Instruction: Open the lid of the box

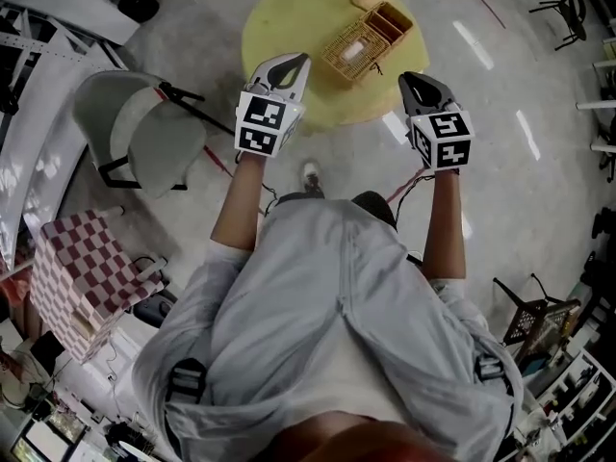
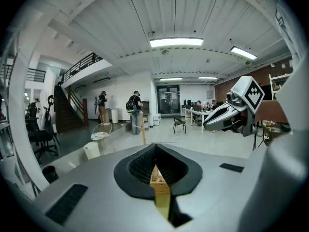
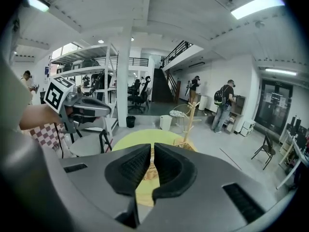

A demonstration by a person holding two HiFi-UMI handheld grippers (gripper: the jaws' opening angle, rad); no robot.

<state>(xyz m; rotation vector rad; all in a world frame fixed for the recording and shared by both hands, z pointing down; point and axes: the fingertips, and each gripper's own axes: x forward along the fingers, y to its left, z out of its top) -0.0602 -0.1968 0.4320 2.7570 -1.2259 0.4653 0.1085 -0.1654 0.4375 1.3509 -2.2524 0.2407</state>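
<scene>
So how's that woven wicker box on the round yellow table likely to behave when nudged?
The woven wicker box looks open-weave and thin-walled, so it is probably light for its size. Being low and wide on the smooth round yellow table, it may slide rather than tip. The weave likely flexes slightly under pressure.

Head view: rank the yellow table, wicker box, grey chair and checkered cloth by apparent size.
1. yellow table
2-3. grey chair and checkered cloth: alike, and the cloth seems nearer the camera, so unranked
4. wicker box
</scene>
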